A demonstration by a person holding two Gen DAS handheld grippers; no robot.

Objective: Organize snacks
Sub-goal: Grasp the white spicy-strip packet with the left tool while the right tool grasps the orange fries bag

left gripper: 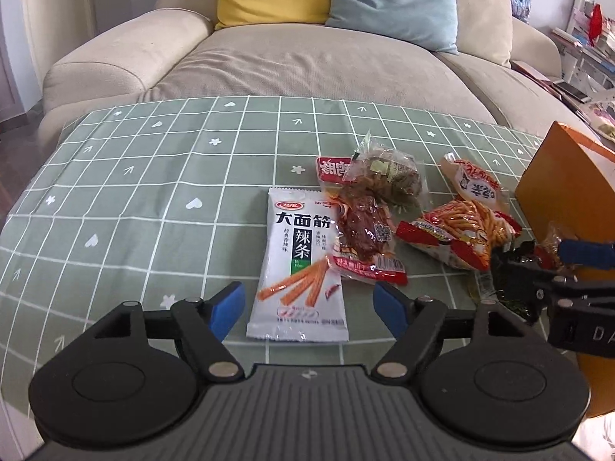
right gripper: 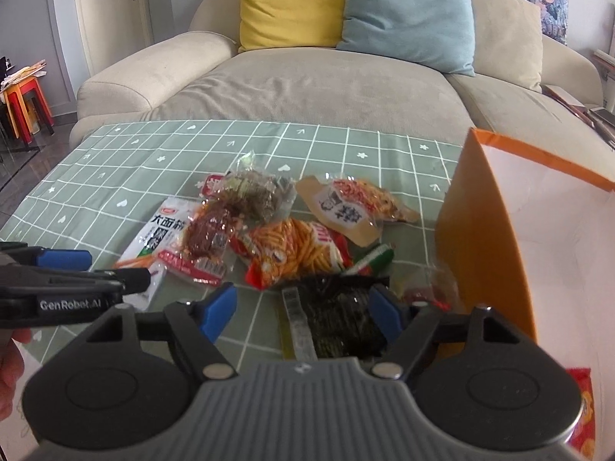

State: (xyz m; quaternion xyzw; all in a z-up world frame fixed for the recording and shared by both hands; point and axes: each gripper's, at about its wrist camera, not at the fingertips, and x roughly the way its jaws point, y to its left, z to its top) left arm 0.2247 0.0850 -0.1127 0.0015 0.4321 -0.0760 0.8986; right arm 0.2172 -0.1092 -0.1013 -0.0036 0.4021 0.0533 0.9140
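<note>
My left gripper (left gripper: 309, 305) hung over the tabletop (left gripper: 134, 199) with its jaws spread wide and nothing pressed between them. The white snack packet (left gripper: 298, 265) lay flat on the green checked cloth, its near end sitting between the two blue pads (left gripper: 228, 305) without touching either one.

Just right of that packet lay a clear packet of dark red meat (left gripper: 363, 236), and behind it a crumpled clear packet of greenish-brown food (left gripper: 386, 171). Farther right I saw a red bag of orange sticks (left gripper: 459, 236) and a tan packet (left gripper: 474, 182) beyond it, all bunched close together.

My right gripper (right gripper: 305, 311) was also released, jaws apart. A dark seaweed packet (right gripper: 338, 315) lay on the cloth between its blue pads (right gripper: 219, 309); the right pad looked to be at the packet's edge, but I could not tell if it touched. A small green and red striped packet (right gripper: 374, 259) lay just behind the seaweed.

The orange paper bag (right gripper: 484, 238) stood upright at the right edge of the tabletop, its white inside open toward me, with a red snack bag (right gripper: 584, 407) showing low inside it. A beige sofa (right gripper: 307, 80) with a yellow cushion (right gripper: 288, 4) and a blue cushion (right gripper: 407, 11) stood behind the tabletop.
</note>
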